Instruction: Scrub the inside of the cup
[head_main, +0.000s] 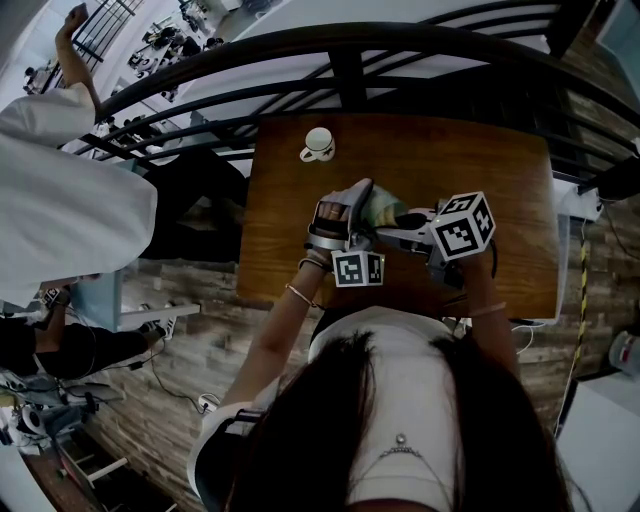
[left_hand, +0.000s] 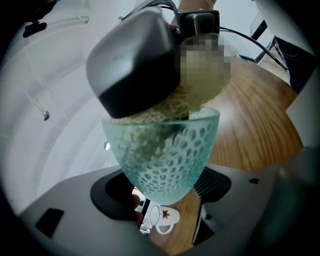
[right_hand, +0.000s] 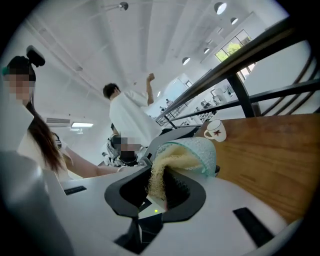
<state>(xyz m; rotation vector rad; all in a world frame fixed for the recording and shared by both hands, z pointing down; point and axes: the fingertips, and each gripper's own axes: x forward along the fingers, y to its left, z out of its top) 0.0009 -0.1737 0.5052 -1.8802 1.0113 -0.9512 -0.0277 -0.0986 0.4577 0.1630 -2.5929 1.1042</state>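
Note:
A pale green frosted cup with a lace pattern sits in my left gripper, which is shut on its lower body. The cup is tilted, its mouth toward my right gripper. That gripper is shut on a tan loofah scrubber, and the scrubber's far end is pushed into the cup. In the left gripper view the scrubber fills the cup's mouth under the right gripper's grey body. From the head view both grippers meet above the table's near middle, the left gripper beside the cup and the right gripper.
A white mug with a red leaf print stands at the far side of the wooden table. A black railing runs behind the table. A person in white stands to the left.

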